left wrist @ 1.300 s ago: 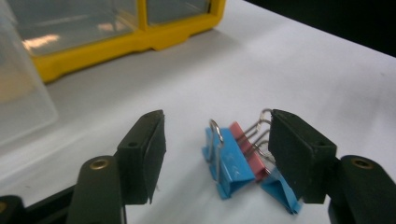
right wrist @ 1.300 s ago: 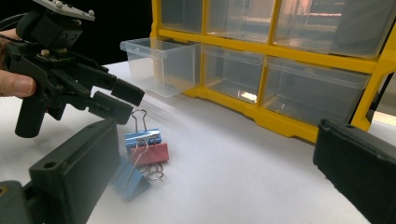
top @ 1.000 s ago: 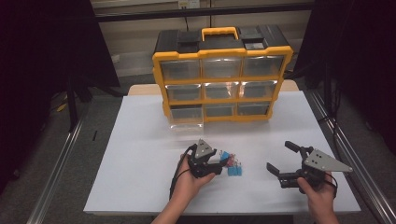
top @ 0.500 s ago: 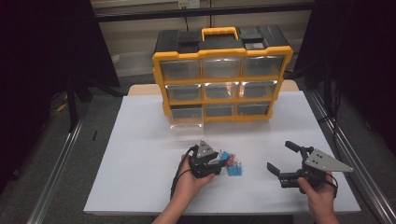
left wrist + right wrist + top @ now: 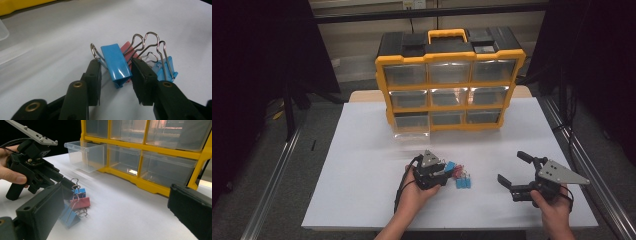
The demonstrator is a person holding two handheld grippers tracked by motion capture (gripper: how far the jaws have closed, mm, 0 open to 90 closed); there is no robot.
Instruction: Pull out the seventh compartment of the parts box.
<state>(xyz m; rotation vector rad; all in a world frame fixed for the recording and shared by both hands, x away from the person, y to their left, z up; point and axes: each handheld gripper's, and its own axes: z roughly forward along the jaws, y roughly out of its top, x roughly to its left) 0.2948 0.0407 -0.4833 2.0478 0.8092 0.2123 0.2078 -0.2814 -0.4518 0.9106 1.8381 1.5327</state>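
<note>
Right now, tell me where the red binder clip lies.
In the high view the red binder clip lies on the white table, front centre, among blue binder clips, just right of the left gripper.

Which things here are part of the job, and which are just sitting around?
In play:
left gripper, jaws just been closing around the blue binder clip
red clip and other blue clips
pulled-out drawer of the organizer

Idle:
right gripper, open
white table
</note>
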